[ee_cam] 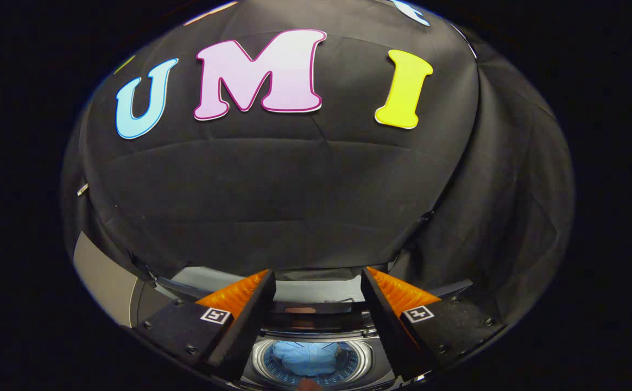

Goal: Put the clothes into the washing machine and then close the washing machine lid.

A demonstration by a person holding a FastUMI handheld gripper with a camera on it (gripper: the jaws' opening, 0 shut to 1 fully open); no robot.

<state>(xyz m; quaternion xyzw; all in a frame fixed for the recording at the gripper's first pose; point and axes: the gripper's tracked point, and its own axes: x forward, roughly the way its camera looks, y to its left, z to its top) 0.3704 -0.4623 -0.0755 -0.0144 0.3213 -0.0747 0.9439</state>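
Gripper view, low centre of the frame: the blue clothes (311, 357) lie down in the washer (311, 363) drum, seen between my fingers. My gripper (318, 282) is spread wide, holding nothing. I judge the loading done; next I should find the lid (316, 308), probably raised behind the drum, and push it down evenly.

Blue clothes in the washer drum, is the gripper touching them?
Apart. The gripper view shows the open gripper well above the blue clothes lying in the drum.
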